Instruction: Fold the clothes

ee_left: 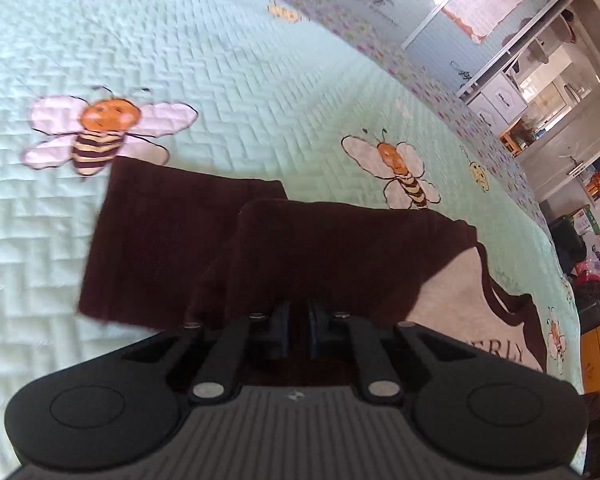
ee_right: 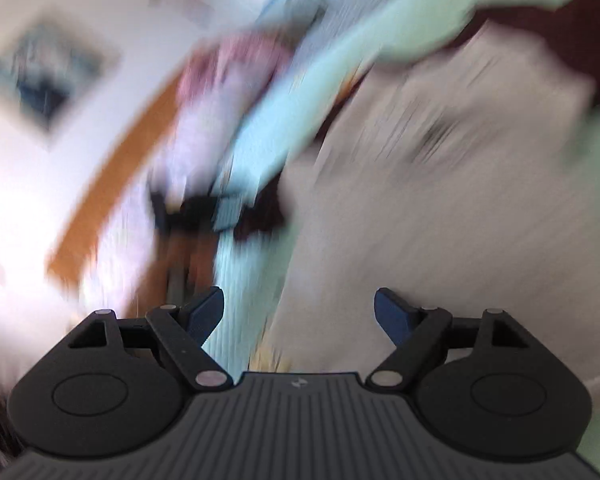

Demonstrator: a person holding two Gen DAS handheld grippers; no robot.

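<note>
In the left wrist view, the left hand-held gripper (ee_left: 298,330) has its jaws drawn nearly together with dark brown cloth of the garment (ee_left: 340,248) between the pads, so it reads as clamped on a fold of it. From that grip the garment spreads toward twelve o'clock, one brown sleeve (ee_left: 172,240) reaching out to eleven o'clock over the bed (ee_left: 220,60), while the pale body panel (ee_left: 460,292) with lettering runs off to three o'clock. Its long axis seems to run from ten o'clock across to four o'clock, so the free end lies to the right of this grip. In the right wrist view, heavily blurred, the right hand-held gripper (ee_right: 298,312) stands wide with nothing between its pads. The pale panel of the garment (ee_right: 440,200) fills the field from twelve to three o'clock, with the bed's mint cover (ee_right: 256,140) showing at eleven o'clock. Whether the fingertips touch the cloth cannot be told through the blur. By this layout the right hand is the nearer one to the pale end, and the next fold likely turns on it catching that end.
</note>
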